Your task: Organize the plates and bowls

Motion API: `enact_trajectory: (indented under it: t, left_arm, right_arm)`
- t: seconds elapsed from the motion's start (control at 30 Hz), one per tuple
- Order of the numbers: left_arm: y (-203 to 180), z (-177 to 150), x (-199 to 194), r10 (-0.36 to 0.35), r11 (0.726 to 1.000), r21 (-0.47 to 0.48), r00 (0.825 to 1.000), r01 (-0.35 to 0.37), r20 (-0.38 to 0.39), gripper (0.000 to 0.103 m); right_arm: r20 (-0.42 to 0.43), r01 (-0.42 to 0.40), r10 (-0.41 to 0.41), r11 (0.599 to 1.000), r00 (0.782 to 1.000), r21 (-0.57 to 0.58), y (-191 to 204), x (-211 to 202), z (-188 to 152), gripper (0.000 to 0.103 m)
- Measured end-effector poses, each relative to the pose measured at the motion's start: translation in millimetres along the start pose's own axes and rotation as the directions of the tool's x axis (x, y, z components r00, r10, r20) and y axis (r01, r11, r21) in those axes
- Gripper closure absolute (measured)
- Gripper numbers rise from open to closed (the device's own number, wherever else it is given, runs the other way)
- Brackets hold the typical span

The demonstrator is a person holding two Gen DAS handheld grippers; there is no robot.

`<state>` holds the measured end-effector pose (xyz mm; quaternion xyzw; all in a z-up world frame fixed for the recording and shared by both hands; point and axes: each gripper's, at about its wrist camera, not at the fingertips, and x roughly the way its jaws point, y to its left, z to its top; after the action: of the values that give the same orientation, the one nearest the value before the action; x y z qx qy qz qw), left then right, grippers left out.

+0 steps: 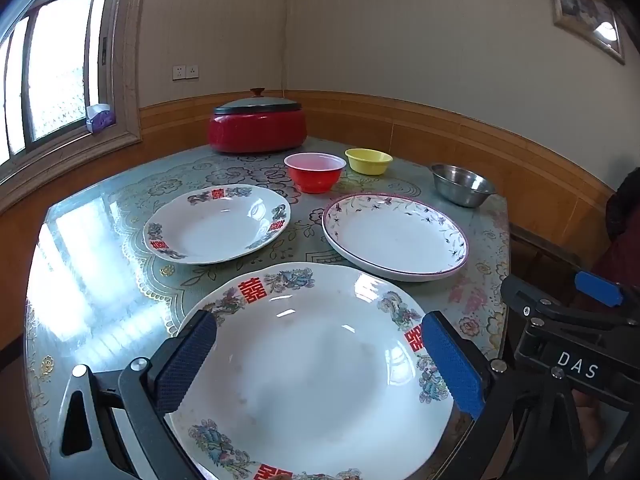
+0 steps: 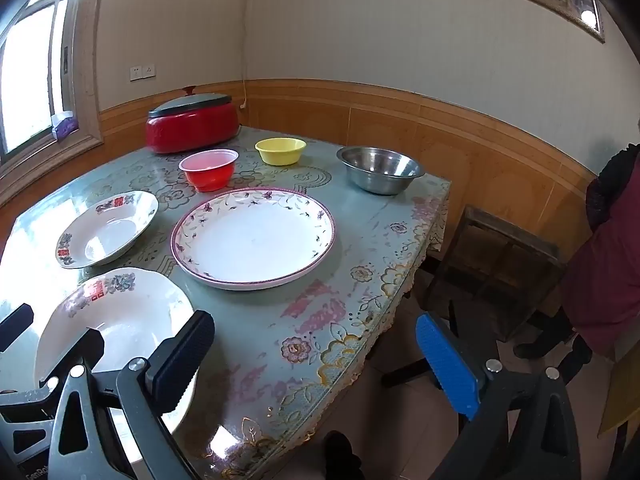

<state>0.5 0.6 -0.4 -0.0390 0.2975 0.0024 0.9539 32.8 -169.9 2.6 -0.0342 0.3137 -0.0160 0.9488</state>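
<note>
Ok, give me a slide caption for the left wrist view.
Open left gripper poised over the large plate, with two more plates and three bowls spread on the table.

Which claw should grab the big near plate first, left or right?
Left. The left claw hangs open right over the big plate, a pad on each side of it. The right claw is open over the table edge, beside that plate.

Home dining corner: floral-clothed tabletop [image 2: 360, 280] ahead of the fingers, red electric cooker [image 1: 256, 126], window [image 1: 52, 80], framed picture [image 1: 586, 10], wall sockets [image 1: 185, 72].
</note>
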Motion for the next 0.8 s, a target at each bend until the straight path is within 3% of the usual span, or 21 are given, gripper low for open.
enact_trajectory:
  t: [0.5, 0.8]
  left_arm:
    - [11, -11, 0, 0.005, 1.000, 0.003, 1.000, -0.005, -0.001, 0.000]
    - [6, -2, 5, 0.018, 1.000, -0.009, 1.000, -0.019, -0.015, 0.000]
  right_arm:
    - [0.000, -0.013, 0.013, 1.000, 1.000, -0.012, 6, 6, -1, 0.000]
    - [-0.001, -0.016, 0.016, 1.000, 1.000, -0.013, 6, 6, 1, 0.000]
